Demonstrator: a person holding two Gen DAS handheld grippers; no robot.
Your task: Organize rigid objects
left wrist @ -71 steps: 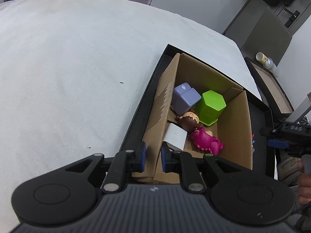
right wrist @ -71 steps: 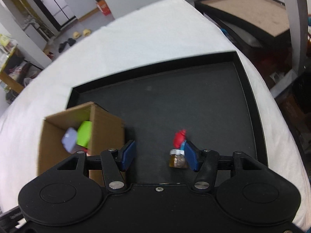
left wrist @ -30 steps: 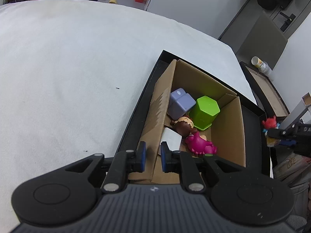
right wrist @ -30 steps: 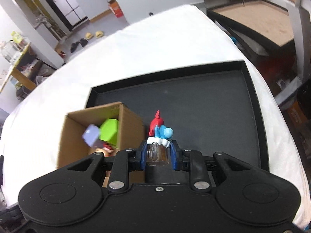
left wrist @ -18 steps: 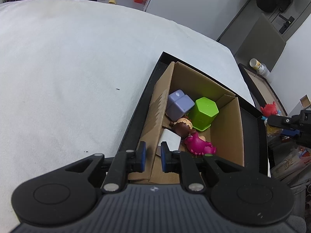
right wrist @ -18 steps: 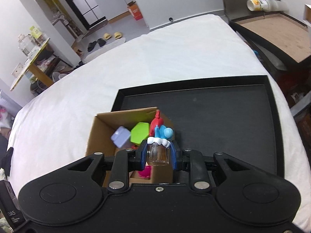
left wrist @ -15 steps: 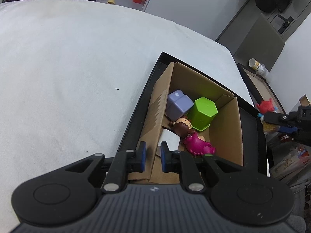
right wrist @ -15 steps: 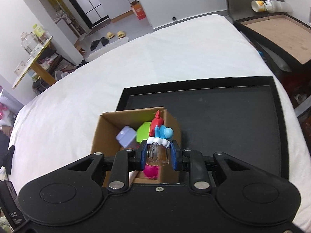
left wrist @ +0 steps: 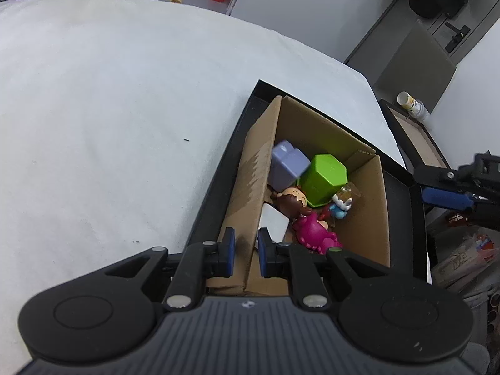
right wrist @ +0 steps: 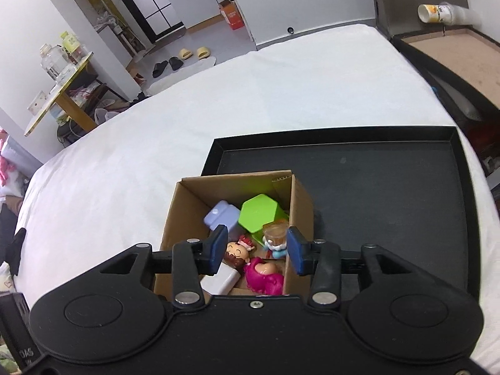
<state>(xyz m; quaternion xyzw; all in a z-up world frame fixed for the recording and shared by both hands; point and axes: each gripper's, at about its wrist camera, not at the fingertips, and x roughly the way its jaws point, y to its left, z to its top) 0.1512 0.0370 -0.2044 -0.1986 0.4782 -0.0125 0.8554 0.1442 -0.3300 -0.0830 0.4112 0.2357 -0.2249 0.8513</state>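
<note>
A cardboard box (left wrist: 370, 215) (right wrist: 187, 206) stands in a black tray (right wrist: 390, 193) on the white-covered table. In it lie a green hexagonal block (left wrist: 325, 175) (right wrist: 257, 212), a lilac block (left wrist: 287, 167) (right wrist: 220, 218), a brown-haired doll (left wrist: 290, 198) (right wrist: 234, 254), a magenta toy (left wrist: 315, 234) (right wrist: 264, 276), a white block (left wrist: 273, 225) and the small jar figurine with blue and red top (left wrist: 342, 201) (right wrist: 275, 239). My left gripper (left wrist: 245, 251) is shut on the box's near wall. My right gripper (right wrist: 256, 251) is open above the box, apart from the figurine.
The white table (left wrist: 109, 109) spreads left of the tray. A second tray with a brown board (right wrist: 453, 50) and a paper cup (right wrist: 437, 14) sit beyond the table's right edge. The tray floor right of the box is bare.
My right gripper carried the jar figurine over the box, opened and let it go; the figurine now lies inside beside the green block. The left gripper kept its hold on the box wall.
</note>
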